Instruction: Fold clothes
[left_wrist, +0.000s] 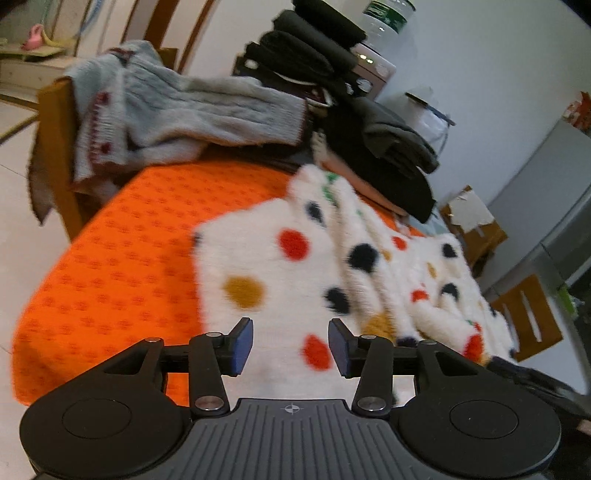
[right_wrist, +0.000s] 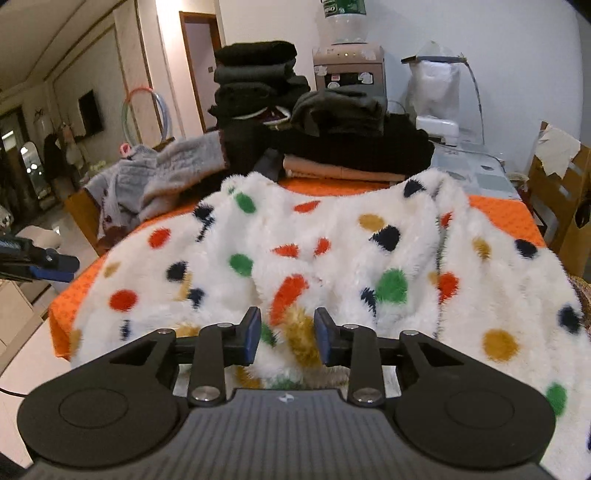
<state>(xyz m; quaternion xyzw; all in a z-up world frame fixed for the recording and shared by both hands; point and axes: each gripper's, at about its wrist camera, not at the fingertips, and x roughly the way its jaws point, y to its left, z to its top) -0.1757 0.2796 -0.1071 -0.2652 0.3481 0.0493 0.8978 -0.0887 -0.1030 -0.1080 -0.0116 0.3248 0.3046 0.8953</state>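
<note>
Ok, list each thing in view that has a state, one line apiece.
Polka-dot fleece: spread on the orange cloth, rumpled, not yet folded.
Grey sweater: unfolded, heaped over the chair.
Dark clothes: folded, stacked.
Left gripper: open above the fleece, nothing between the jaws.
Right gripper: open, fleece pile between the jaws, not clamped.
Water dispenser: bottle mounted on top.

Soft, even indoor light fills both views, casting only faint shadows. The left wrist view is smeared by motion blur across the fluffy white polka-dot garment (left_wrist: 332, 266); the right wrist view is sharper. Fisheye bending curves walls and doorways at the edges.
</note>
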